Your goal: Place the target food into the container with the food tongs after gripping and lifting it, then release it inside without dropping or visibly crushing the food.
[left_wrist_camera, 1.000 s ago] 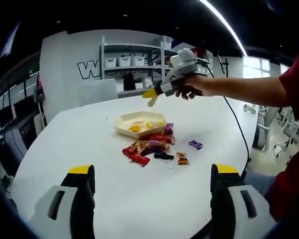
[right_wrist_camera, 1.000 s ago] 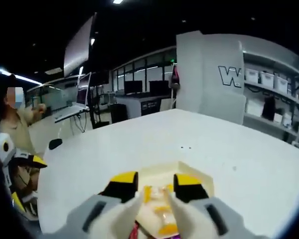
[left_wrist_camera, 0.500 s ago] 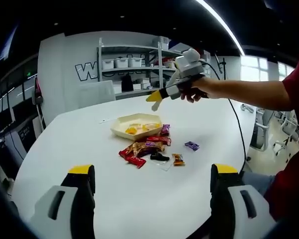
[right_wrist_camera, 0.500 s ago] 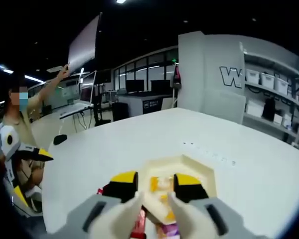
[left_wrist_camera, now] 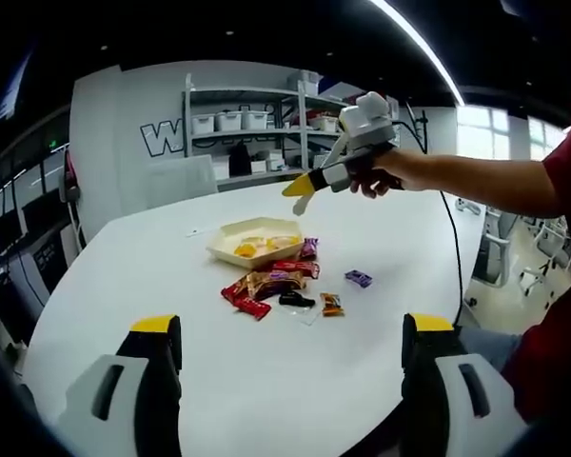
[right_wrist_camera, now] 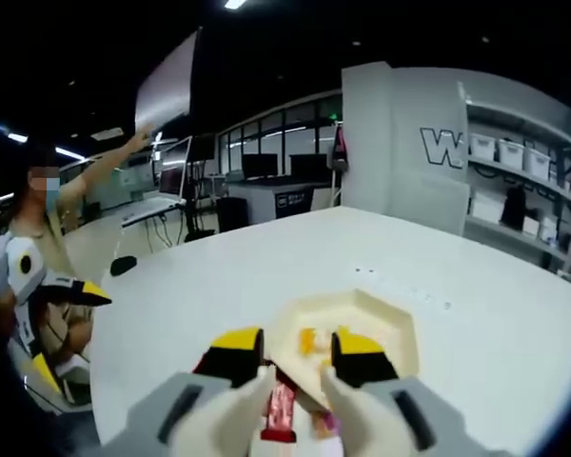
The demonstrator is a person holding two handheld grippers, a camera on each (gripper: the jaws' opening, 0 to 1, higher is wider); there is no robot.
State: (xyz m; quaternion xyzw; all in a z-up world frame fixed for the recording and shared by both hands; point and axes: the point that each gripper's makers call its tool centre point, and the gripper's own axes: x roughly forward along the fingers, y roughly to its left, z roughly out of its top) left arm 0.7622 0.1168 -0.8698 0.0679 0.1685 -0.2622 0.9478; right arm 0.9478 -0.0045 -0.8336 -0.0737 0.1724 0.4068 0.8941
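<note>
White round table [left_wrist_camera: 266, 371] in an open office; shelving with bins [left_wrist_camera: 238, 119] behind. Cream hexagonal container [left_wrist_camera: 254, 242] sits mid-table holding orange-yellow pieces; wrapped snacks [left_wrist_camera: 271, 286] lie scattered just beside it. My left gripper [left_wrist_camera: 290, 381] jaws stand wide apart, empty. My right gripper [right_wrist_camera: 297, 357], raised above the container, carries pale tongs [right_wrist_camera: 295, 400], tips nearly together; nothing visibly gripped.

My cream hexagonal tray [left_wrist_camera: 230, 255] sits mid-table holding orange pieces [left_wrist_camera: 246, 248]; wrapped snacks [left_wrist_camera: 266, 283] lie scattered just nearer. Cream tongs [right_wrist_camera: 287, 405] sit between my right gripper's [right_wrist_camera: 296, 358] jaws.
</note>
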